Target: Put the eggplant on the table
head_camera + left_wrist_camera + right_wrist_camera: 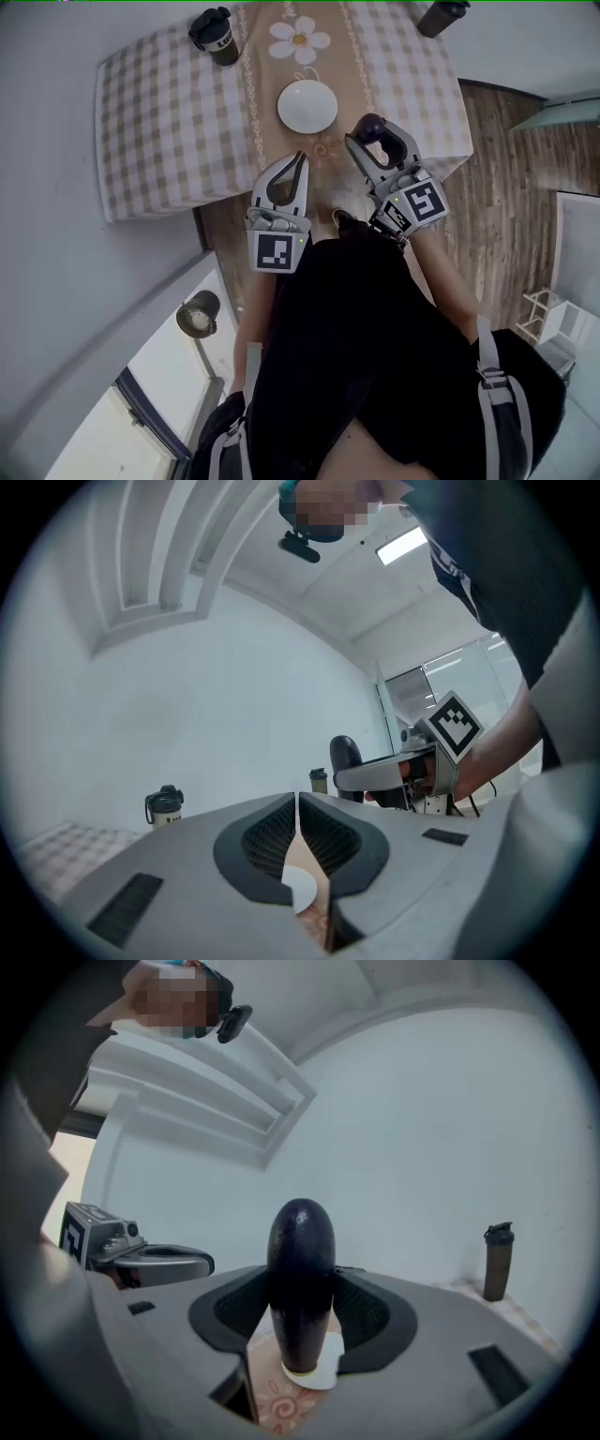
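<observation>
A dark purple eggplant (301,1274) stands upright between the jaws of my right gripper (302,1288), which is shut on its sides. In the head view the eggplant (371,123) and right gripper (375,136) hover over the near edge of the table (159,122), which has a checked cloth and a tan runner. My left gripper (300,159) is beside it to the left, jaws together with nothing in them. In the left gripper view the left gripper (297,803) has its pads meeting, and the eggplant (345,754) shows to the right.
A white plate (307,106) lies on the runner just beyond both grippers. Two dark bottles (216,36) (441,14) stand at the table's far corners. A round lamp-like object (199,314) is at lower left and a white rack (544,314) at right, on wooden floor.
</observation>
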The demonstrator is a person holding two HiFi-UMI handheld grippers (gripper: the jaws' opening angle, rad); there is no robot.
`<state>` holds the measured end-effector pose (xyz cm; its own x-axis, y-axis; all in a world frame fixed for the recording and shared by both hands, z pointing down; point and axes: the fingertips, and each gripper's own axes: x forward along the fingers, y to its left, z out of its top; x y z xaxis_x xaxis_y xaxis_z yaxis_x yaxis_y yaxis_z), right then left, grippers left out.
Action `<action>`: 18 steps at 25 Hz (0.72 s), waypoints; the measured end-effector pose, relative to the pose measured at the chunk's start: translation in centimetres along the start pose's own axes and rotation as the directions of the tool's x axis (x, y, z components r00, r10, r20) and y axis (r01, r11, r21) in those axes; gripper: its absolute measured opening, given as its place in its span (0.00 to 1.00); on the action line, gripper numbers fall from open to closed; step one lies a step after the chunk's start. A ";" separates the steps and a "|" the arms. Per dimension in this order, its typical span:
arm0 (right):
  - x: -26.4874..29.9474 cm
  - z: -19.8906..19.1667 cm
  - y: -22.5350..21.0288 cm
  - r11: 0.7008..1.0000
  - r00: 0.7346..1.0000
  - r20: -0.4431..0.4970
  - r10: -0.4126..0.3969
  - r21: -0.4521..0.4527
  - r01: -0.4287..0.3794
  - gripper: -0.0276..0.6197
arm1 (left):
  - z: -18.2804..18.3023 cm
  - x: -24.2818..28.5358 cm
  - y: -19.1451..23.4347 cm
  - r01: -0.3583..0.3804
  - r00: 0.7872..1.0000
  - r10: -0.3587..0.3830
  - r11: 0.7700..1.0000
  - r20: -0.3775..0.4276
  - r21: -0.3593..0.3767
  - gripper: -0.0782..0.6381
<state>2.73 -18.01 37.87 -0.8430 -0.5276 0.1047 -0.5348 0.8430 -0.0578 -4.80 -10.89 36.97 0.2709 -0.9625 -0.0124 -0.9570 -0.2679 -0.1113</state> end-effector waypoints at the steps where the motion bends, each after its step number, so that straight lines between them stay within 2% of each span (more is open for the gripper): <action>1: 0.2 0.2 0.1 1.000 1.000 0.000 -0.028 -0.006 0.028 0.38 | -0.2 -0.1 0.7 0.014 1.000 -0.014 1.000 -0.002 -0.009 0.13; 6: 1.0 1.2 0.8 0.990 0.991 -0.012 -0.130 -0.055 0.129 0.38 | -1.2 -1.2 3.7 0.077 0.997 -0.077 0.997 -0.025 -0.010 0.13; 9: 2.4 1.6 1.6 0.986 0.989 -0.024 -0.145 -0.090 0.143 0.38 | -1.8 -2.2 6.3 0.066 0.998 -0.067 0.997 -0.016 -0.050 0.13; 12: 2.6 1.9 2.5 0.975 0.982 -0.053 -0.179 -0.145 0.169 0.38 | -2.0 -3.1 7.4 0.089 0.996 -0.088 0.993 0.007 -0.082 0.13; 18: 4.7 2.6 2.5 0.961 0.982 -0.076 -0.174 -0.229 0.152 0.38 | -2.8 -4.4 8.9 0.093 0.996 -0.093 0.994 0.002 -0.058 0.13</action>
<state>-2.72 -18.67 35.64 -0.7305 -0.6566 0.1878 -0.6294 0.7540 0.1881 -14.78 -9.10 38.82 0.3593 -0.9332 -0.0039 -0.9319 -0.3586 -0.0543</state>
